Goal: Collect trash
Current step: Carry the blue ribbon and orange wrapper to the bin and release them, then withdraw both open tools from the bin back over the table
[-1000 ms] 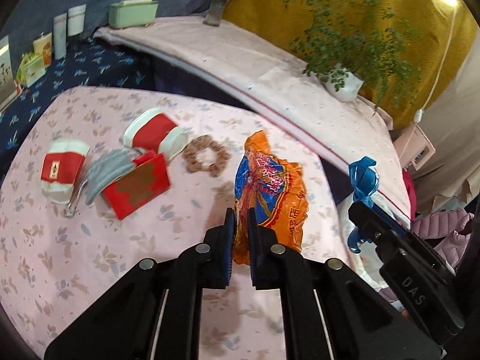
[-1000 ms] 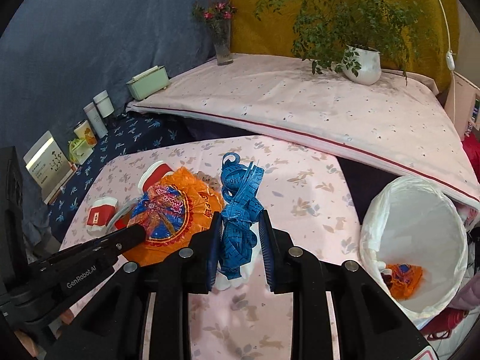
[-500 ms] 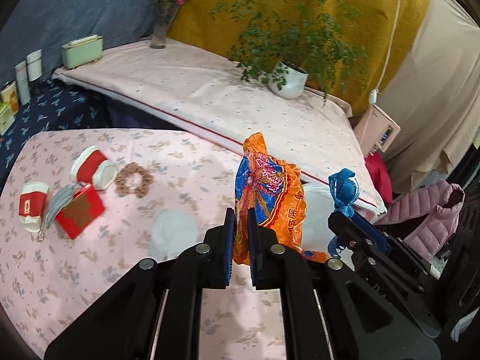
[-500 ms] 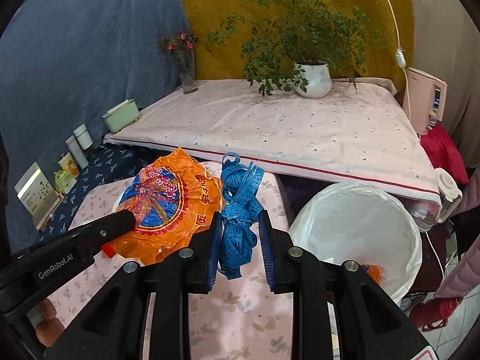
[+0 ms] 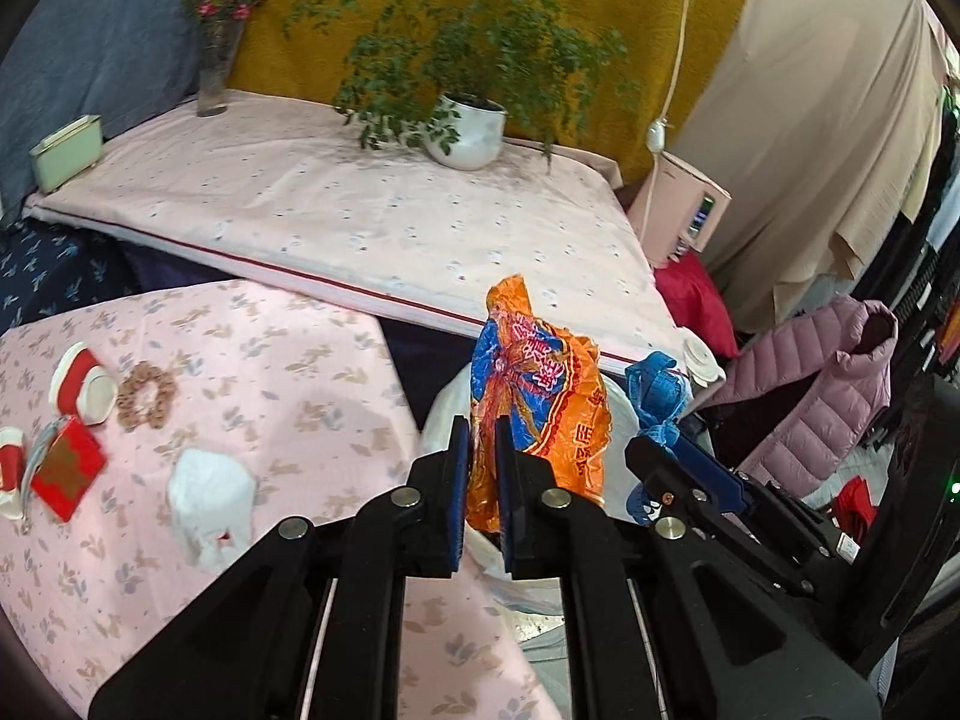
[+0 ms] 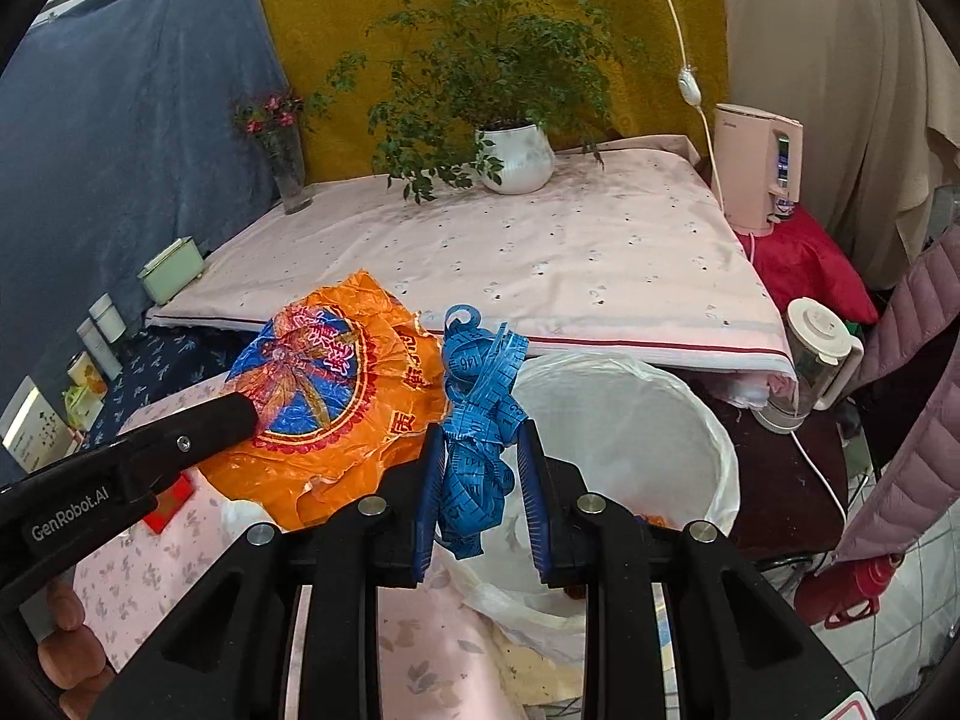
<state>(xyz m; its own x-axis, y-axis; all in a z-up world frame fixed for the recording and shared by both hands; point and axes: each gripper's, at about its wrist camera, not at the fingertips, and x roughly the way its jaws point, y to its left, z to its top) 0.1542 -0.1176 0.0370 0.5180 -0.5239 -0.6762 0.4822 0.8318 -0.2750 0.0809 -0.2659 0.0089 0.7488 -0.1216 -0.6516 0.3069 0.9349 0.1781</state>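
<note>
My left gripper (image 5: pixel 481 438) is shut on an orange and blue snack wrapper (image 5: pixel 540 402) and holds it up over the white-lined trash bin (image 5: pixel 444 414) beside the table. The wrapper (image 6: pixel 336 396) also shows in the right wrist view, with the left gripper's finger (image 6: pixel 198 426) on it. My right gripper (image 6: pixel 480 450) is shut on a crumpled blue measuring tape (image 6: pixel 480 420) above the bin (image 6: pixel 630 420). The tape (image 5: pixel 657 396) shows to the right in the left wrist view. Orange trash (image 6: pixel 651 521) lies inside the bin.
On the pink floral table (image 5: pixel 270 372) lie a crumpled white tissue (image 5: pixel 210 495), a red packet (image 5: pixel 66 468), a bead bracelet (image 5: pixel 146 402) and red-and-white cups (image 5: pixel 81 381). A bed (image 6: pixel 540 264) with a potted plant (image 6: pixel 516 156) stands behind. A kettle (image 6: pixel 810 360) and pink jacket (image 5: pixel 810 384) are right.
Both grippers have swung right with their loads, from over the table to over the bin. The tissue on the table has come into clearer view.
</note>
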